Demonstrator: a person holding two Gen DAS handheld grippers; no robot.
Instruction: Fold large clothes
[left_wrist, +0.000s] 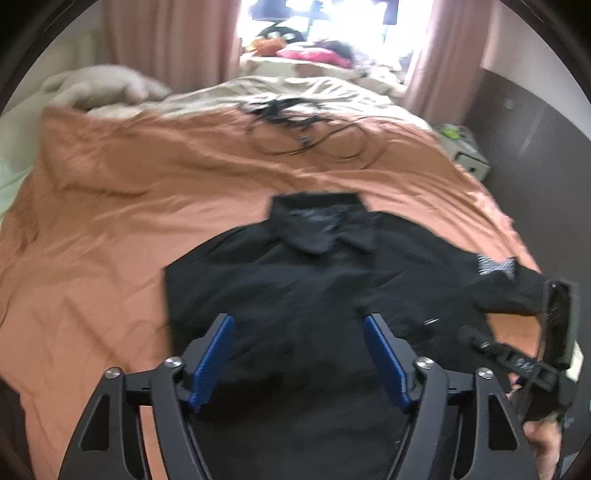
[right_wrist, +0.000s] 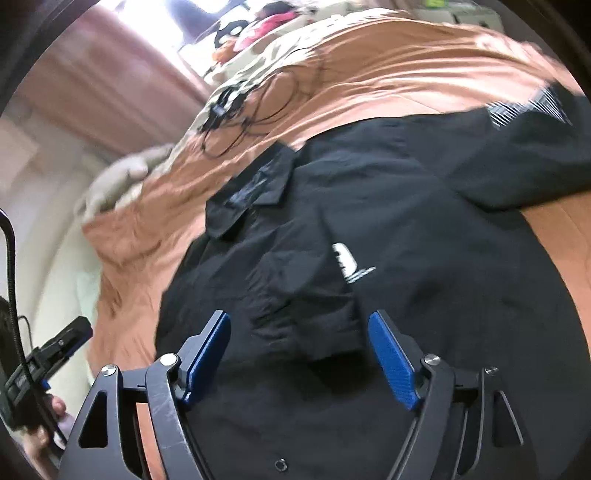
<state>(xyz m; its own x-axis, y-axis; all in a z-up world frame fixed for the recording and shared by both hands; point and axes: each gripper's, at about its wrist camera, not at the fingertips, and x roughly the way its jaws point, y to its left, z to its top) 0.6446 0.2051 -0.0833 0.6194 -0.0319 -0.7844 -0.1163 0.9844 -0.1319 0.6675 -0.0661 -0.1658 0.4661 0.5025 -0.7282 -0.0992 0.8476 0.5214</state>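
Far left: pale pillow (left_wrist: 99, 86) at bed head, clear of work. Orange sheet (left_wrist: 110, 221) spread as folding surface. Left gripper (left_wrist: 297, 360) hovering over black shirt (left_wrist: 295, 288), jaws spread, nothing between pads. Shirt flat near bed foot, collar (left_wrist: 317, 225) pointing away, left side seemingly folded in already, right sleeve (right_wrist: 517, 155) reaching out. Right gripper (right_wrist: 299, 352) likewise gaping, empty, poised above shirt front. Black cables (left_wrist: 306, 129) beyond collar, out of way.

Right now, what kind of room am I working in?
Most likely a bedroom. The black shirt is spread on a bed with an orange sheet, a rumpled beige blanket lies beyond it, and pink curtains frame a bright window.
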